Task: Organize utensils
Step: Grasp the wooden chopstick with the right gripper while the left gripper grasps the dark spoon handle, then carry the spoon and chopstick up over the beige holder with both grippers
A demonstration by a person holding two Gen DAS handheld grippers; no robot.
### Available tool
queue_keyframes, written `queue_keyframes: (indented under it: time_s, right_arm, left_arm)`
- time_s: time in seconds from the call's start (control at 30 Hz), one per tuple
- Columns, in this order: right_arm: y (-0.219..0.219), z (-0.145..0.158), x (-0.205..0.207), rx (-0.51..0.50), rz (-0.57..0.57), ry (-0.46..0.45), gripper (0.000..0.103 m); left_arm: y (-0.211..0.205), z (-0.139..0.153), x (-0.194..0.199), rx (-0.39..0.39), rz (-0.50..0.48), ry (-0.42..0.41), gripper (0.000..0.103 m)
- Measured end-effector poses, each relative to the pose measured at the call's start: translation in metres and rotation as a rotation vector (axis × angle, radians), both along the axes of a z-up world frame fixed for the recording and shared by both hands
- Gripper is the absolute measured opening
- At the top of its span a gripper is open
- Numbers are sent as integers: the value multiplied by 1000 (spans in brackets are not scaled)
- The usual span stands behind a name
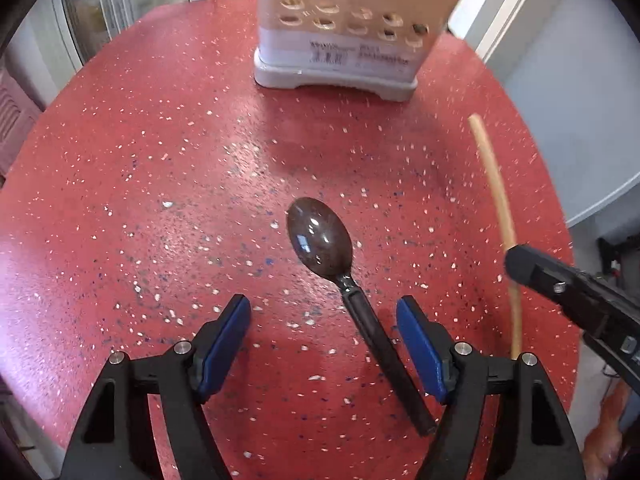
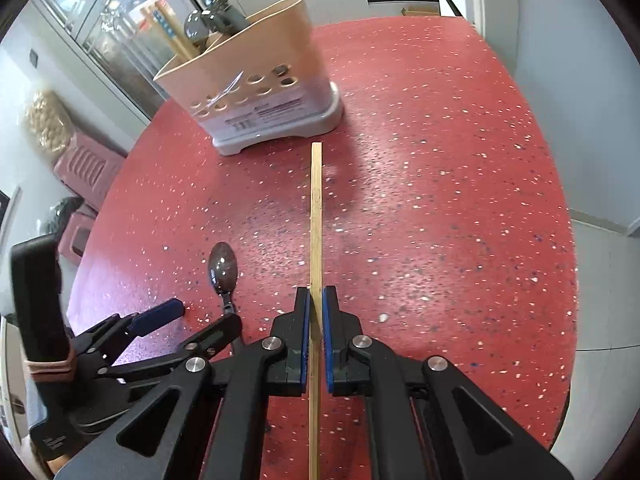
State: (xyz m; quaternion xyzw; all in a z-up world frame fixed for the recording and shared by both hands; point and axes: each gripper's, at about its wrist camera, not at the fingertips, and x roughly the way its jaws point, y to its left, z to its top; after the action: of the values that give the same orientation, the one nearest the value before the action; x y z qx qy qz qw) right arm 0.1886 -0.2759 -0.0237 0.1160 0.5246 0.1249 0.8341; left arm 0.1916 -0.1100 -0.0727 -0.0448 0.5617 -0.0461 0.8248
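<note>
The spoon [image 1: 320, 240] lies on the red table [image 1: 160, 200] at lower centre of the left wrist view, its handle between the wide-open jaws of the left gripper [image 1: 324, 320], untouched. The right gripper [image 2: 316, 300] is clamped on a wooden stick [image 2: 316, 208]. This looks like pick-up and carry: next, close on the handle and take both to the holder [image 2: 260, 80] at upper left. Open tabletop lies between; the table edge curves close at right.

Both wrist views look steeply down, close over the red tabletop [image 1: 160, 200]; shared: spoon [image 1: 320, 236], caddy [image 2: 256, 92].
</note>
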Motion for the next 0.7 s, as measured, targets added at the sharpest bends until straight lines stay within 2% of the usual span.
queue_keyframes:
  time_s: [0.03, 0.1, 0.27, 0.33, 0.43, 0.6, 0.7]
  right_arm:
    - [-5, 1, -2, 9, -3, -3, 6]
    - [-12, 1, -3, 26, -8, -7, 6]
    - [-29, 3, -7, 67, -15, -16, 6]
    - [-31, 3, -8, 79, -13, -22, 6]
    - [-33, 2, -8, 95, -9, -29, 6]
    - [-32, 2, -9, 116, -1, -39, 6]
    - [-31, 2, -7, 126, 4, -43, 6]
  left_arm:
    - [-6, 0, 1, 39, 1, 6, 94]
    - [-17, -2, 2, 107, -13, 19, 93]
    - [-37, 4, 10, 124, -108, 58, 69]
    - [-45, 6, 11, 139, -162, 71, 53]
    - [-58, 9, 13, 153, -209, 69, 44]
    - [-53, 13, 4, 15, -234, 17, 39]
    - [-44, 18, -5, -13, -221, -39, 39]
